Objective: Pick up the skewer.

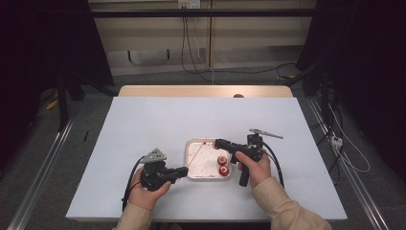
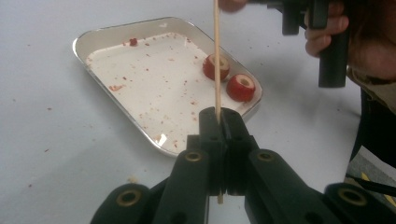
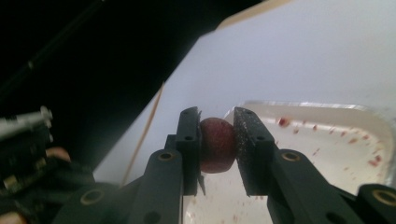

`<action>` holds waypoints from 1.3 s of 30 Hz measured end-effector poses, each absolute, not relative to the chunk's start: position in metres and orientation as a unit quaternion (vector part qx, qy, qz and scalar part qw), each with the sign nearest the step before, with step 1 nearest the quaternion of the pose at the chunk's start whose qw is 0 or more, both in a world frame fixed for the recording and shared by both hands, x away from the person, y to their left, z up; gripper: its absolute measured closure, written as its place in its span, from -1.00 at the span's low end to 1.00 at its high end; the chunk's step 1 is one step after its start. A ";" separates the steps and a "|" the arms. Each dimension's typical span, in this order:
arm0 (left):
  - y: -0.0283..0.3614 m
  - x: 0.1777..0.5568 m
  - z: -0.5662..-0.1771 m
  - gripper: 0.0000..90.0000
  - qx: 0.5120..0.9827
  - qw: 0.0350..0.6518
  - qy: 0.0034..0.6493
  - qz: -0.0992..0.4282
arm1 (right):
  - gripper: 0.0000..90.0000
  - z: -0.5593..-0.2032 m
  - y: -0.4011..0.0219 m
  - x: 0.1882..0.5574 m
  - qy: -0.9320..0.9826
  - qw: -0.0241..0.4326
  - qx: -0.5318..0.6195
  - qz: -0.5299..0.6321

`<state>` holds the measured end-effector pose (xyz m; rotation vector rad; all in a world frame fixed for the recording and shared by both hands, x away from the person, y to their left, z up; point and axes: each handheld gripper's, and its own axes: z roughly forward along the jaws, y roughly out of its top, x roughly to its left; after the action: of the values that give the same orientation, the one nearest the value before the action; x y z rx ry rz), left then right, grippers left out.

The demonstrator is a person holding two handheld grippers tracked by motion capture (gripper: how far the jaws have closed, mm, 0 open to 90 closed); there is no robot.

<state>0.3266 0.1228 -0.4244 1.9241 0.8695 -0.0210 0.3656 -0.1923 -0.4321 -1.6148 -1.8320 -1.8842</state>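
- Table, white rectangular top (image 1: 143, 124) with a pale wooden strip along the far edge: it carried the tray near its middle, on the person's side.
- Tray, shallow rectangular metal with rounded corners (image 1: 190, 160): it lay between the two grippers, its white floor speckled with small red crumbs.
- Left gripper, black, two-jaw, hand-held (image 1: 181, 171): it sat at the tray's near-left corner, jaws closed tight on the skewer; in the left gripper view (image 2: 218, 122) the stick passed between them and poked out below.
- Right gripper, black, two-jaw, hand-held (image 1: 218, 143): it hung over the tray's far-right part, jaws parted only by the width of the fruit piece they clamped (image 3: 217, 140).
- Skewer, thin pale wooden stick (image 2: 216, 56): it rose from the left gripper across the tray towards the right gripper; in the right gripper view it ran just beside that gripper's jaws (image 3: 144, 135), apart from the held piece.
- Held piece, dark red rounded fruit (image 3: 216, 144): gripped on both sides above the tray's edge.
- Two loose pieces, red cored fruit rings with pale centres (image 2: 216, 66) (image 2: 241, 87): they lay side by side by the tray's right wall, behind the skewer.
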 end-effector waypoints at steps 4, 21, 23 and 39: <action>0.117 0.323 -0.424 0.98 0.797 0.492 0.351 -0.015 | 0.62 -0.427 -0.198 0.366 -0.576 0.026 -0.530 -0.621; 0.103 0.318 -0.424 0.98 0.810 0.486 0.329 -0.023 | 0.62 -0.419 -0.201 0.363 -0.528 0.086 -0.531 -0.657; 0.103 0.318 -0.424 0.98 0.808 0.488 0.329 -0.023 | 0.62 -0.420 -0.201 0.364 -0.528 0.085 -0.532 -0.657; 0.105 0.318 -0.424 0.99 0.804 0.492 0.333 -0.024 | 0.62 -0.422 -0.199 0.365 -0.526 0.098 -0.531 -0.657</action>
<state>0.3180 0.1045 -0.4241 1.9512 0.8080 -0.0573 0.3654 -0.1992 -0.4217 -1.5723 -1.5582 -1.9443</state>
